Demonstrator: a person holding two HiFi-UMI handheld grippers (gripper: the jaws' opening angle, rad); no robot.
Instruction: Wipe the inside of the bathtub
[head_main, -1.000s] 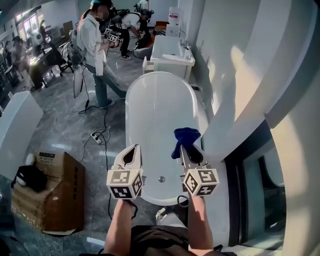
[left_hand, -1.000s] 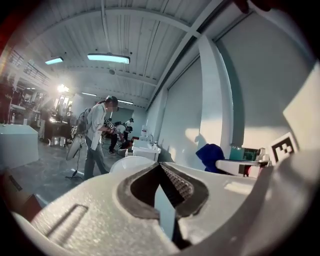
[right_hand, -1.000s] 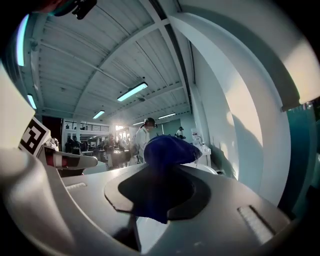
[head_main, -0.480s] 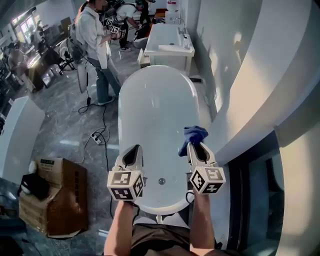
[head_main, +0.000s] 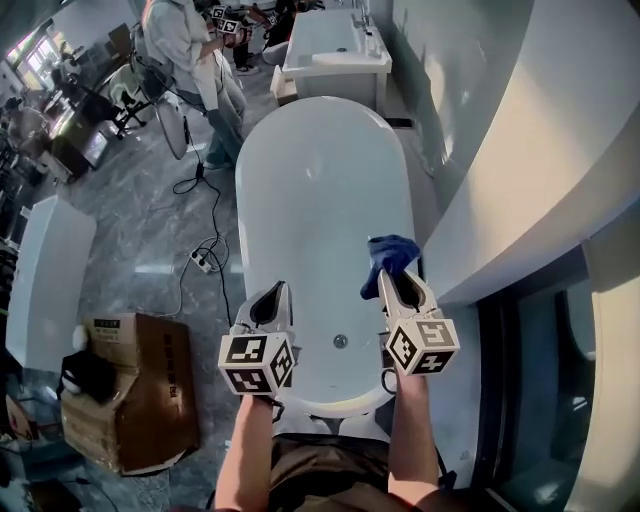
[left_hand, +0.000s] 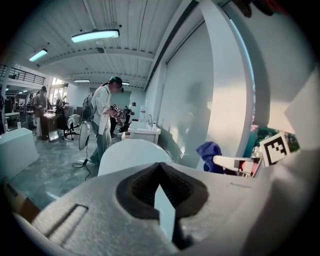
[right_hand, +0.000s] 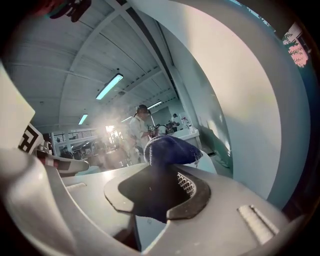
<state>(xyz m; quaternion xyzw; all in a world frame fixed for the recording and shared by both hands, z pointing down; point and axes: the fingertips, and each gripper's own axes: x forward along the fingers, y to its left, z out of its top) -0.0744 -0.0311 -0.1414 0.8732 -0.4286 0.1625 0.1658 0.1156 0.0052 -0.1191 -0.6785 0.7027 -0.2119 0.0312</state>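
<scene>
A white oval bathtub (head_main: 320, 130) stretches away from me, its drain (head_main: 341, 341) near my end. My right gripper (head_main: 395, 278) is shut on a dark blue cloth (head_main: 388, 255) and hangs over the tub's right rim. The right gripper view shows that cloth (right_hand: 170, 150) bulging out of the shut jaws. My left gripper (head_main: 272, 297) hovers over the tub's left rim near the drain end, shut with nothing in it. From the left gripper view I see the tub (left_hand: 132, 152) ahead and the blue cloth (left_hand: 210, 152) to the right.
A white curved wall (head_main: 520, 150) runs close along the tub's right side. A second tub or basin (head_main: 335, 45) stands beyond the far end. A person (head_main: 195, 45) stands at the far left by cables and a power strip (head_main: 205, 262). A cardboard box (head_main: 130, 390) sits on the floor at left.
The view has moved forward over the tub, so more of its inside shows. Both grippers keep their places side by side, the right one still holding the cloth.
</scene>
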